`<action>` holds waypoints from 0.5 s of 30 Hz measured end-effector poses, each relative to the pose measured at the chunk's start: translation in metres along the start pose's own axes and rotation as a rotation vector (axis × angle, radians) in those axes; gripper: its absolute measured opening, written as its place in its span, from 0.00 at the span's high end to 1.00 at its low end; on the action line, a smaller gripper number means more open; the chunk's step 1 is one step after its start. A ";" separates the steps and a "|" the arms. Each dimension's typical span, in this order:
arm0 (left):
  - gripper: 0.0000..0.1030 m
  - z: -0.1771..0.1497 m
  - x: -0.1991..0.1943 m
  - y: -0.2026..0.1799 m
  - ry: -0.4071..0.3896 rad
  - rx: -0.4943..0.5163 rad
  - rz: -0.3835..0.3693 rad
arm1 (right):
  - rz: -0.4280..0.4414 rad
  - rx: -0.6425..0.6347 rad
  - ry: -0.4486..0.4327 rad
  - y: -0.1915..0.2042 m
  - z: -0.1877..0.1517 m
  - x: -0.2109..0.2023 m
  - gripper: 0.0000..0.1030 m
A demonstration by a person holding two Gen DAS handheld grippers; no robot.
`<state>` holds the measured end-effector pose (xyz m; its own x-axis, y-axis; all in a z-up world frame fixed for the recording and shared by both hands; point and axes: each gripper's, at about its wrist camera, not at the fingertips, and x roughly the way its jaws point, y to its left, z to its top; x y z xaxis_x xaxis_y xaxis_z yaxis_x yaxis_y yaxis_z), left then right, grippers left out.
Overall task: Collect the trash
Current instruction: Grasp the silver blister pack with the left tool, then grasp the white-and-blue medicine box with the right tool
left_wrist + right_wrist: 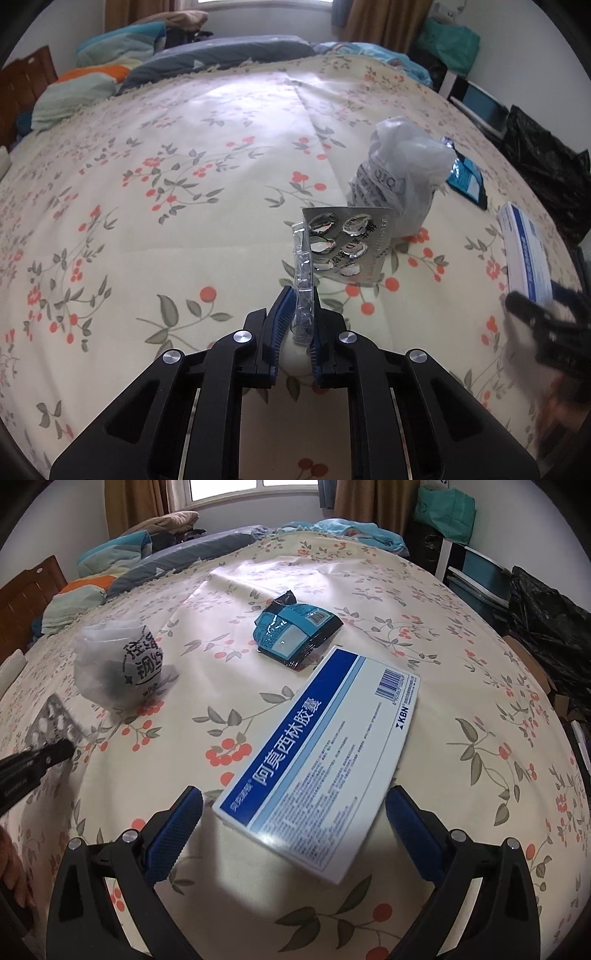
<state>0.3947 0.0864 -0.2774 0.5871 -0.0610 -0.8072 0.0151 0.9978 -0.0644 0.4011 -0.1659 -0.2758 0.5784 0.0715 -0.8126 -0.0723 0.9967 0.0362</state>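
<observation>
My left gripper [303, 301] is shut on the clear plastic edge of a used pill blister pack [343, 243], whose silver foil sheet stands up off the floral bedspread [184, 221]. In the right wrist view the same blister pack [55, 720] shows at the far left, at the left gripper's tip [61, 751]. My right gripper [295, 794] is open, its blue pads either side of the near end of a flat white-and-blue medicine box [321, 753], not touching it. A crumpled white plastic bag [399, 173] [118, 664] and a torn blue wrapper [467, 179] [295, 631] lie farther back.
Pillows and folded bedding [110, 66] pile up at the bed's far left by a wooden headboard [22, 88]. A black bin bag [546, 627] and shelves stand beyond the bed's right edge. A hand [13, 871] shows at the lower left.
</observation>
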 end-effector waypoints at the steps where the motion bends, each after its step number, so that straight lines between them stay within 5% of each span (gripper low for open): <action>1: 0.87 -0.001 0.000 -0.001 0.000 0.009 0.016 | -0.011 -0.005 0.004 0.002 0.002 0.001 0.05; 4: 0.83 -0.001 -0.001 -0.003 -0.004 0.018 0.025 | -0.039 -0.016 0.014 0.005 0.006 0.006 0.05; 6: 0.41 0.000 -0.002 -0.003 -0.006 0.017 0.036 | -0.057 -0.014 0.020 0.005 0.008 0.009 0.05; 9: 0.28 0.003 -0.007 -0.004 -0.047 0.022 0.045 | -0.061 -0.010 0.027 0.003 0.012 0.012 0.05; 10: 0.29 0.004 -0.008 -0.003 -0.060 0.018 0.037 | -0.061 -0.010 0.025 0.003 0.012 0.012 0.05; 11: 0.43 0.004 -0.008 -0.003 -0.064 0.012 0.019 | -0.063 -0.010 0.023 0.002 0.013 0.013 0.05; 12: 0.72 0.005 -0.006 -0.003 -0.054 0.014 0.014 | -0.060 -0.010 0.024 0.002 0.014 0.014 0.05; 13: 0.87 0.006 -0.002 -0.005 -0.029 0.026 0.017 | -0.055 -0.011 0.025 0.002 0.013 0.015 0.05; 15: 0.88 0.004 0.001 -0.007 -0.024 0.041 0.011 | -0.037 -0.020 0.015 0.002 0.013 0.012 0.12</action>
<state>0.3987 0.0797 -0.2754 0.6069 -0.0502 -0.7932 0.0415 0.9986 -0.0315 0.4183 -0.1621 -0.2783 0.5686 0.0337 -0.8219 -0.0669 0.9977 -0.0054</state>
